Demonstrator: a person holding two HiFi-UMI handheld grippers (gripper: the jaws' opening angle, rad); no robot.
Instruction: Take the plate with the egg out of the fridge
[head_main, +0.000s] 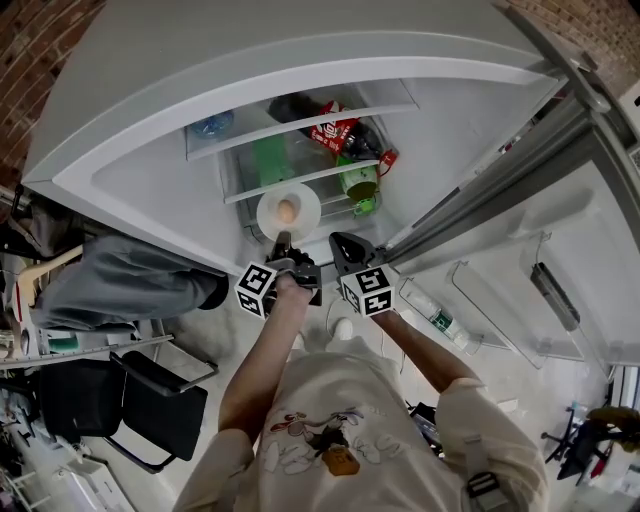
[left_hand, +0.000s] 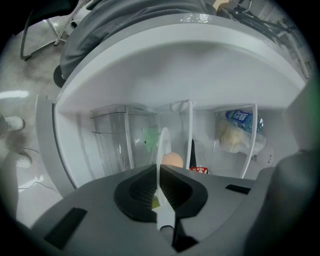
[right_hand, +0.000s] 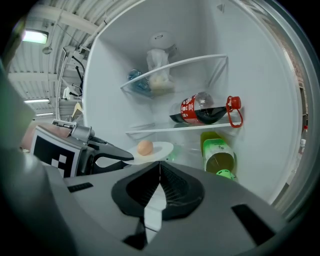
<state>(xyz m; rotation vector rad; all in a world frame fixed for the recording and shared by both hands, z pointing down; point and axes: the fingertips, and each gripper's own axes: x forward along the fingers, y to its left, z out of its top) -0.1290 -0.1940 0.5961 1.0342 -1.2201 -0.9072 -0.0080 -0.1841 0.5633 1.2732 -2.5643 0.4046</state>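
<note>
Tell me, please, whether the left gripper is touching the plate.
Touching. In its own view, the left gripper has its jaws shut on the rim of the plate, seen edge-on, with the egg beyond.

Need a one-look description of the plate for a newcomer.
Look into the open white fridge, near its lower shelf. There the left gripper pinches the rim of a round white plate. It alone is flat and carries a tan egg; its neighbours are a red-labelled bottle and a green bottle.
</note>
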